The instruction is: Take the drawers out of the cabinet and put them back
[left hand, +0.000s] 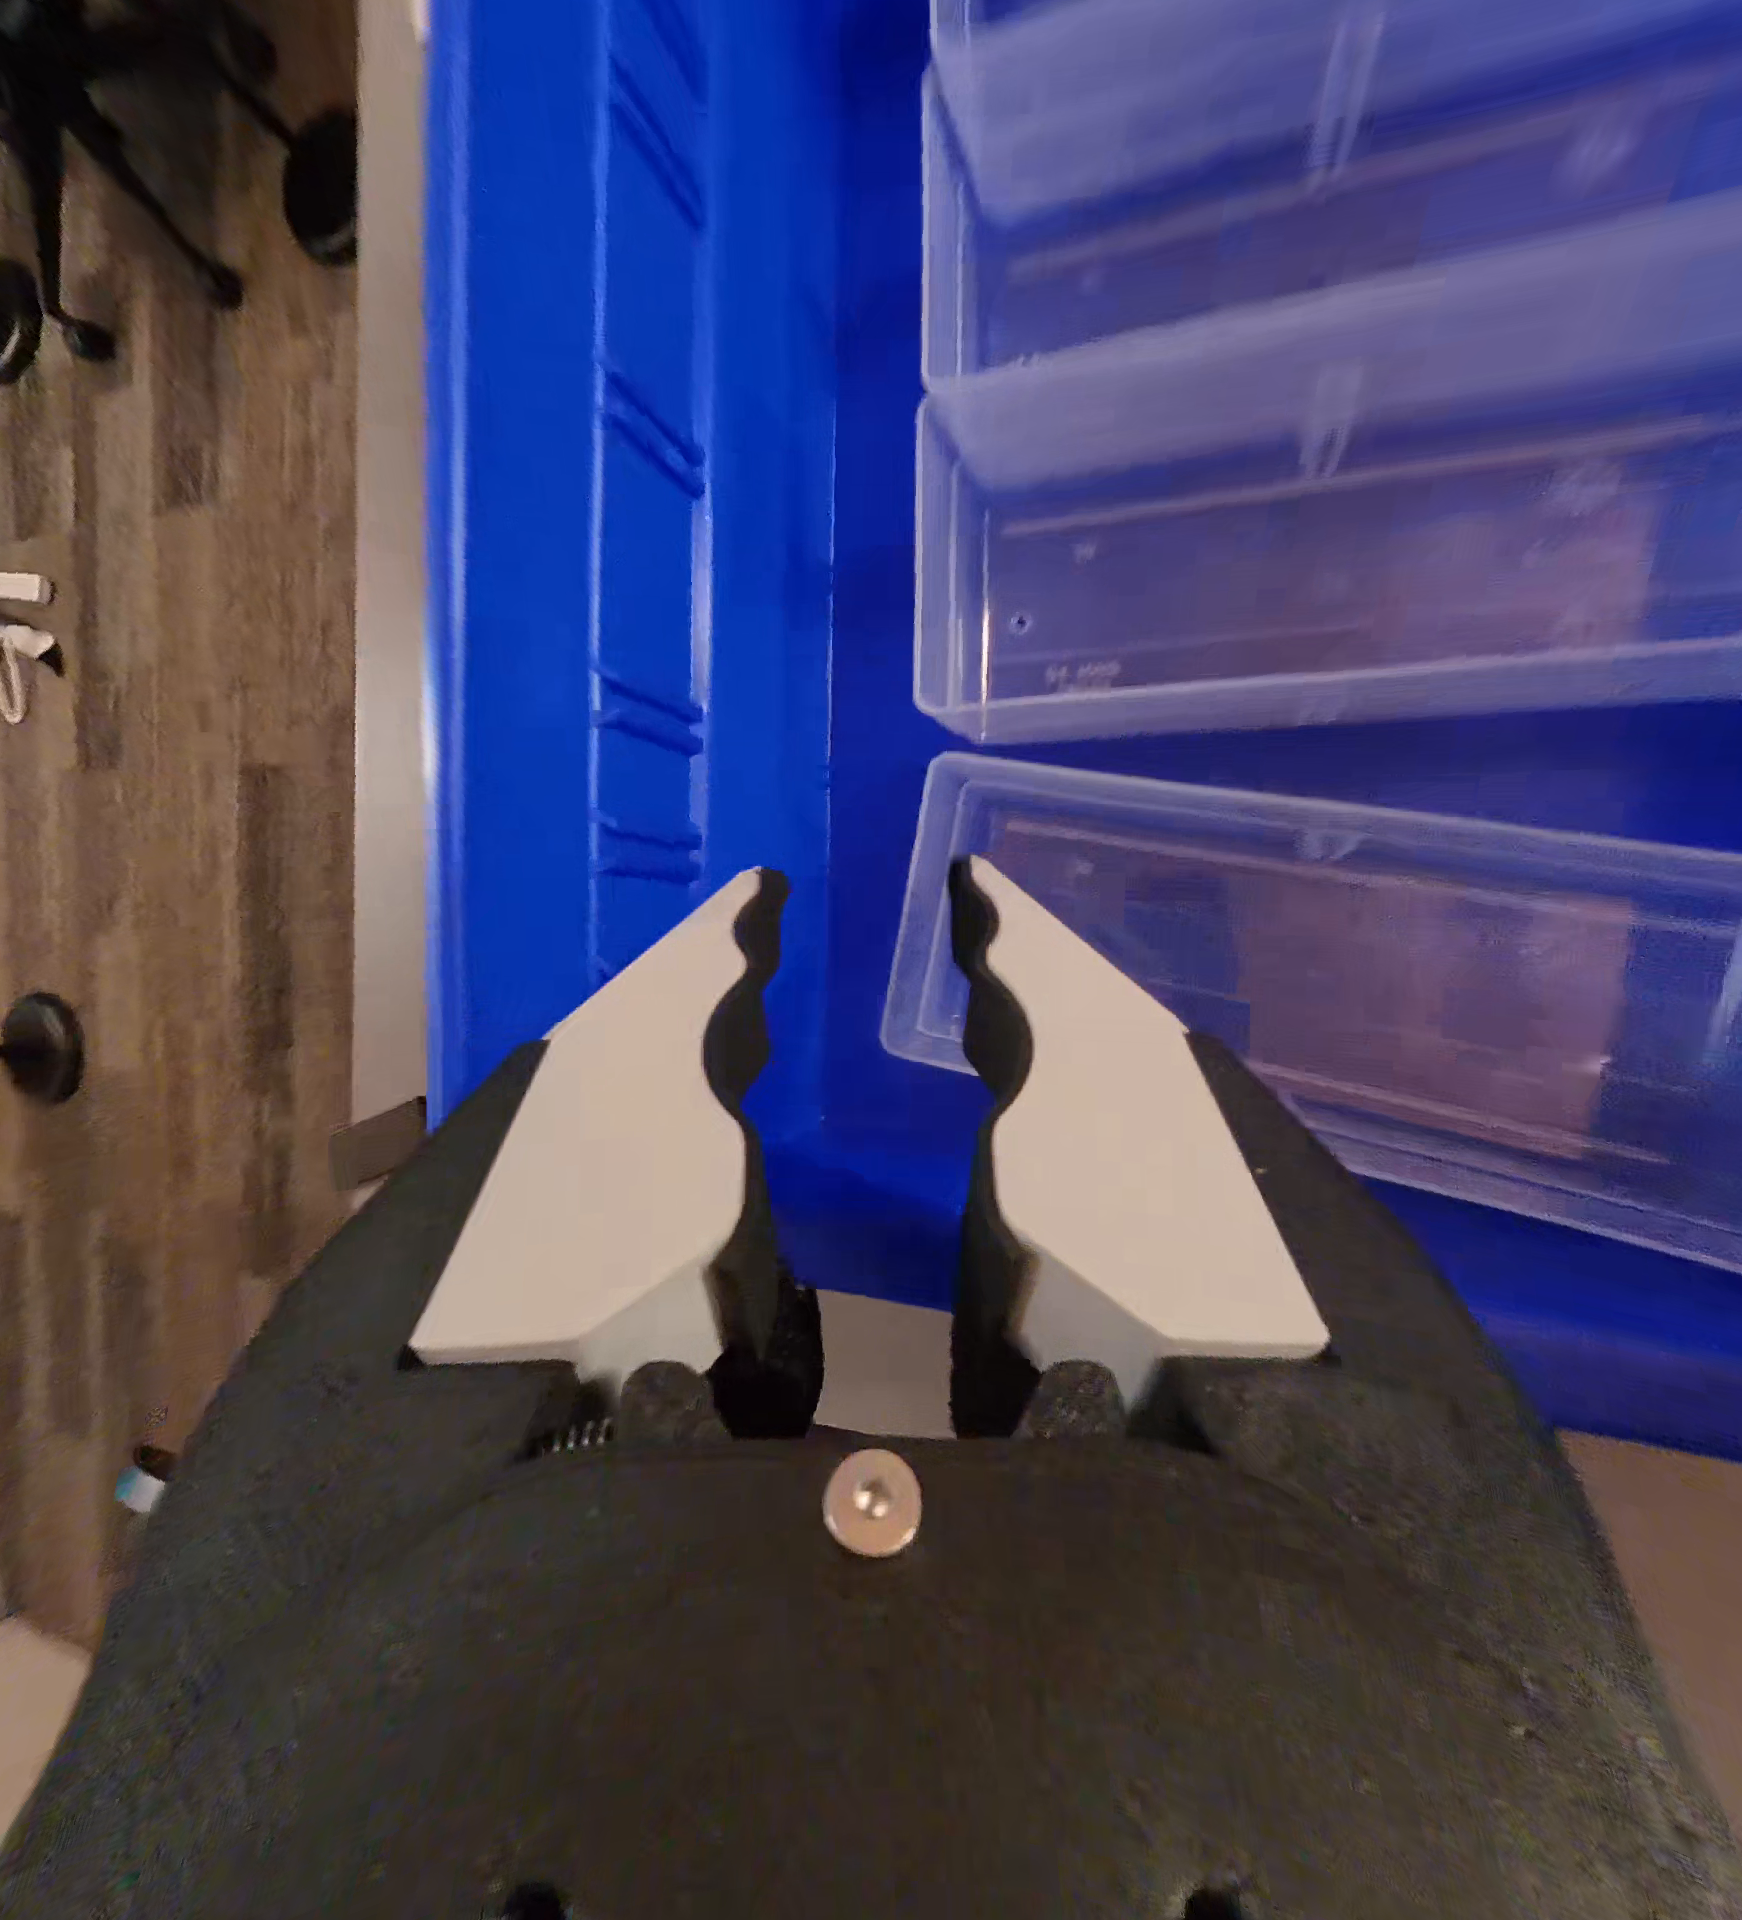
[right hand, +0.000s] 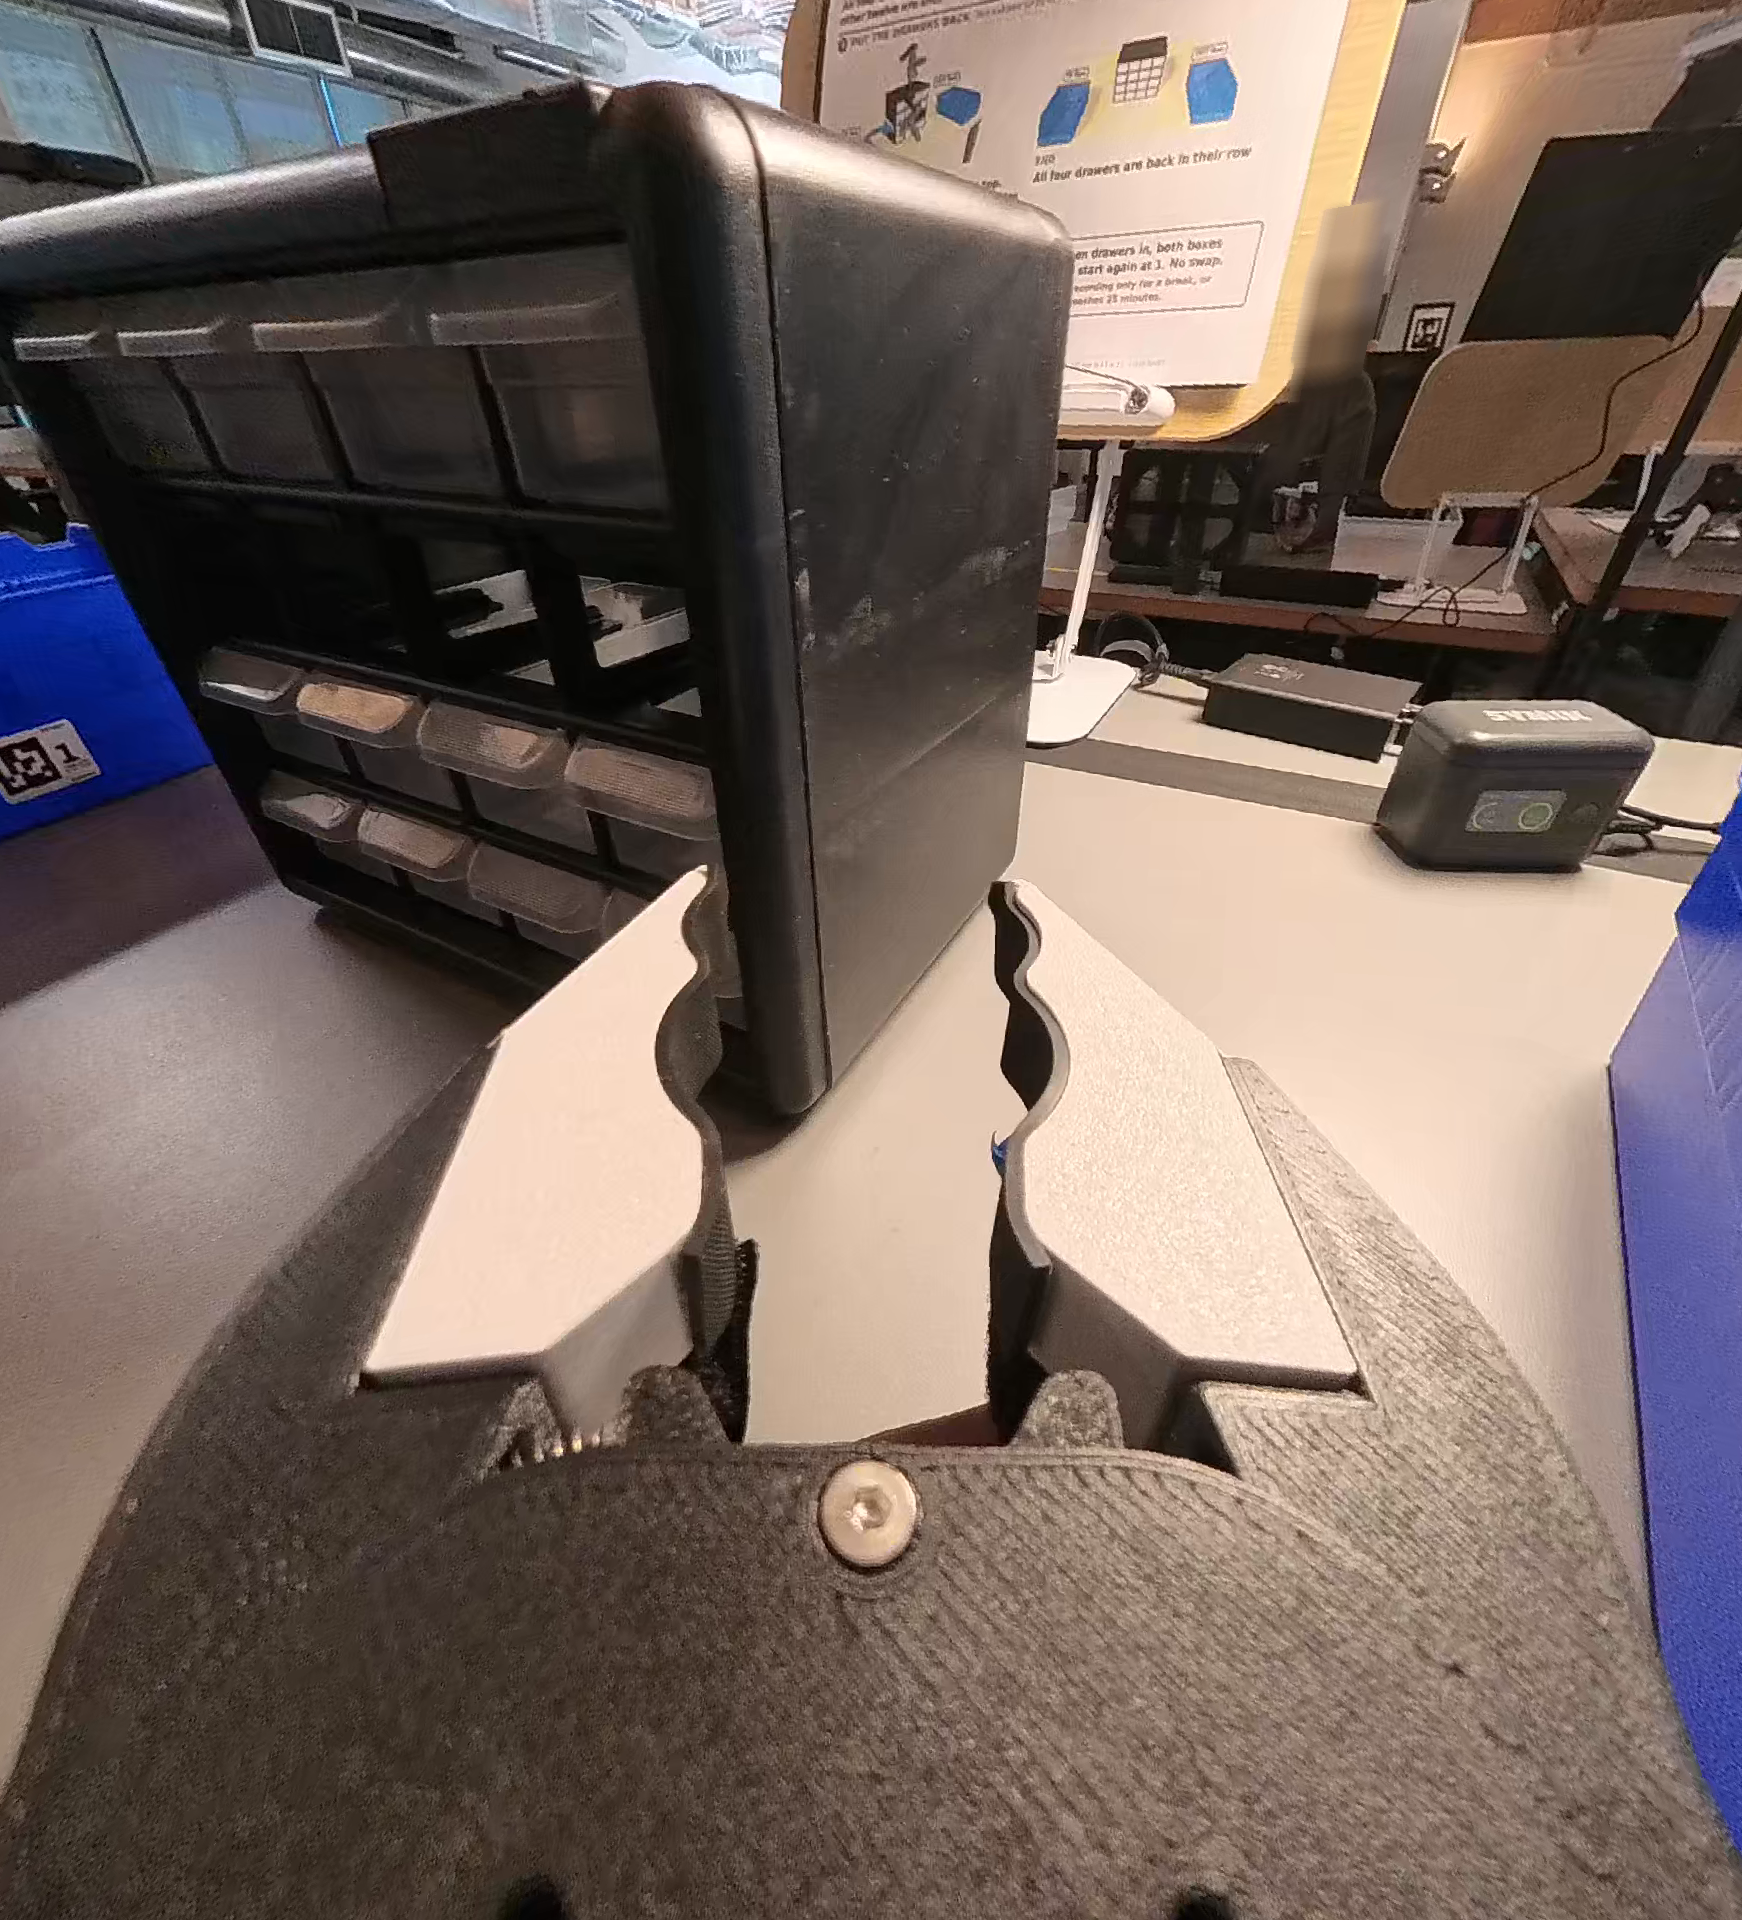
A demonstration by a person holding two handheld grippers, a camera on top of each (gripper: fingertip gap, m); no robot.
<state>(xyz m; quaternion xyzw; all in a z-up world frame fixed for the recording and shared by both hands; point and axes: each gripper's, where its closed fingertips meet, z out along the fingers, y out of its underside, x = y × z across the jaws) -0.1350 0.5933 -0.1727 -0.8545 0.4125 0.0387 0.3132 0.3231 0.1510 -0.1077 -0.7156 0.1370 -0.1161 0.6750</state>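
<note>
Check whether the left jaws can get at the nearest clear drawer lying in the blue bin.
Probably yes. The left jaws are open, holding nothing, right at the drawer's near end wall. Nothing lies between; the bin wall close alongside leaves little room.

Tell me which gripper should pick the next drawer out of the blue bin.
Left. The left gripper hangs open over the bin, beside a clear drawer. The right gripper faces the cabinet.
</note>
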